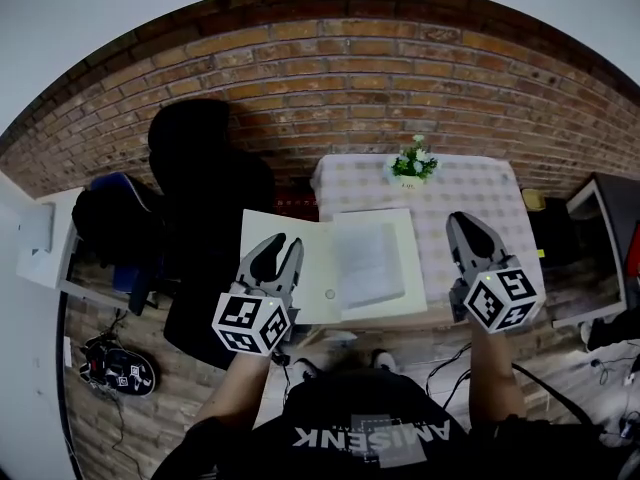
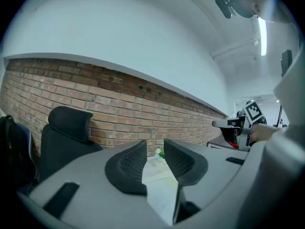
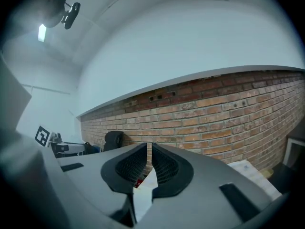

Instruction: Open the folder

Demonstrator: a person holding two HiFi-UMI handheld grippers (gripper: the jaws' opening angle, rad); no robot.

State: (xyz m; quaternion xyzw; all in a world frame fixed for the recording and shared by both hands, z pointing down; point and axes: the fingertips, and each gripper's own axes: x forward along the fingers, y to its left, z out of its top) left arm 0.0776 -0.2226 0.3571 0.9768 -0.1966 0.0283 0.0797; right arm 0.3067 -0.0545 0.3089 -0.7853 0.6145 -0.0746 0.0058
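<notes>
Worktop: a small table under a pale checked cloth (image 1: 470, 193), in the middle right of the head view, standing against the wall.
Folder: a cream cardboard folder (image 1: 318, 268) lies open and flat at the near edge of the worktop, in the centre of the frame. Its left cover reaches out past the cloth's left edge.
Papers: a stack of white sheets (image 1: 368, 263) rests on the folder's right half.
Flowers: a little pot of white flowers with green leaves (image 1: 413, 163) stands at the far edge of the cloth, well apart from the folder.
Left tool (image 1: 285, 241): raised above the folder's left cover in the head view and touching nothing. In its own view (image 2: 155, 144) the jaws stand partly apart, and only the worktop and the wall show through the gap.
Right tool (image 1: 463, 218): raised over the cloth, right of the folder and clear of it. In its own view (image 3: 149, 147) the jaws are drawn almost together with a thin slit left between them, and they hold nothing.
Wall: red brick (image 1: 350, 78) with white plaster above it, across the top of the frame.
Chair: a black high-backed office chair (image 1: 205, 198) just left of the worktop.
Bag: a dark bag with a blue patch (image 1: 110, 213) at the middle left.
Floor: brown wood planks (image 1: 90, 418), with cables (image 1: 600, 368) trailing at the lower right.
</notes>
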